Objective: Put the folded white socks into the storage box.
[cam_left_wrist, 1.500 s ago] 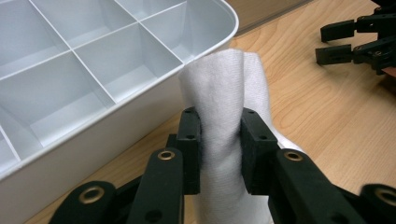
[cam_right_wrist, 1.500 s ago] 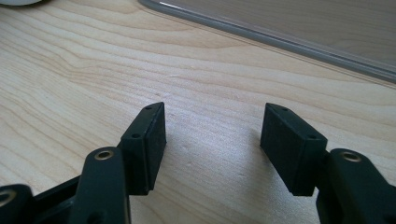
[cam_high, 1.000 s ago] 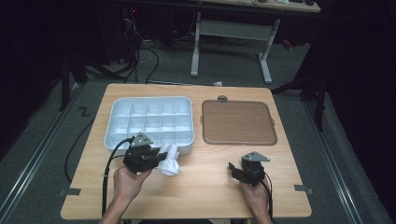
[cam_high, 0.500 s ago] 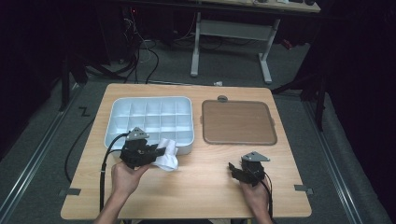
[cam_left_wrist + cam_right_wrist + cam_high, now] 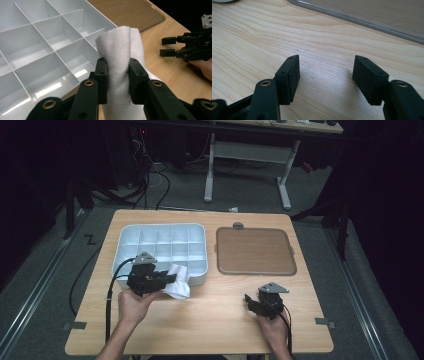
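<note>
One white cloth (image 5: 121, 50) is being carried, clamped in my left hand-held gripper (image 5: 117, 72), toward the near-right compartments of the tray (image 5: 131, 236); my right hand-held gripper (image 5: 325, 75) is resting with jaws apart.

White cloth (image 5: 120, 50), soft knit-looking fabric, is sitting rolled/bunched into a thick wad. It's being pinched around its middle btw two black jaws, fabric squeezing in narrower at the pinch and bulging out rounded above it, w/ a fold line running along its length. In the high view the cloth (image 5: 176, 280) is hanging at the near right corner of the compartment tray (image 5: 199, 279), partly over the tray's near edge, partly over bare table (image 5: 210, 320). Its far end is overlapping the tray rim; near end is spreading loose and crumpled toward the wood. Whether it's touching the table – can't tell.
</note>
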`<state>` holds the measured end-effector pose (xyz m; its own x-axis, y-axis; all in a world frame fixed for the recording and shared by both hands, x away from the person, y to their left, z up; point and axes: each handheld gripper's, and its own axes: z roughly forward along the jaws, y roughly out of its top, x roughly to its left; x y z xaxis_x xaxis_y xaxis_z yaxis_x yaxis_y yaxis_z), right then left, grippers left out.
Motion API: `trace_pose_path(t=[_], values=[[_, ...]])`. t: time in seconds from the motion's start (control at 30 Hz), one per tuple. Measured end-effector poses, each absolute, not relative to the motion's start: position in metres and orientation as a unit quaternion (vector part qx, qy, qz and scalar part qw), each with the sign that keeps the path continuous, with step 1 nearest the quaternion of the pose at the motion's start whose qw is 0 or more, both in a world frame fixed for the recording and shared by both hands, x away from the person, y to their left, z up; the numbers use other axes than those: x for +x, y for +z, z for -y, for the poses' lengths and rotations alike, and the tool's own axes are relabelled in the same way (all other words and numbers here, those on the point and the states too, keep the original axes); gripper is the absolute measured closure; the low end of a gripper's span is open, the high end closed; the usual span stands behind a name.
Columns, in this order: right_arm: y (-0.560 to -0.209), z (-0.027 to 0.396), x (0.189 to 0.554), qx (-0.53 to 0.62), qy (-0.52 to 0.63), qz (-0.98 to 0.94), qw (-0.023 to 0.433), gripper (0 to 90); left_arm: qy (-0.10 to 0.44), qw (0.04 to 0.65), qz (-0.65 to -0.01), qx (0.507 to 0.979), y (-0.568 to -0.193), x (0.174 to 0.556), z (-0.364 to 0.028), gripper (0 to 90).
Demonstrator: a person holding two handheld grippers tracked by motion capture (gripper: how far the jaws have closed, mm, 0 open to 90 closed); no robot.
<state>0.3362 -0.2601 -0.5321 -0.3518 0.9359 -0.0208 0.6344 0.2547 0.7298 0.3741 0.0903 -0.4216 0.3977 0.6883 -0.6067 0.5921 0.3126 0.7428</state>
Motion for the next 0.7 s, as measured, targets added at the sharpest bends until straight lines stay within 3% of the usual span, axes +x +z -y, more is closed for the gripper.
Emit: trace_pose_path(t=[0.7], values=[[-0.532,0.260,0.336,0.519,0.322,-0.757,0.234,39.2,0.053,0.590,-0.549,0.590,-0.412,0.403,-0.095,72.7]])
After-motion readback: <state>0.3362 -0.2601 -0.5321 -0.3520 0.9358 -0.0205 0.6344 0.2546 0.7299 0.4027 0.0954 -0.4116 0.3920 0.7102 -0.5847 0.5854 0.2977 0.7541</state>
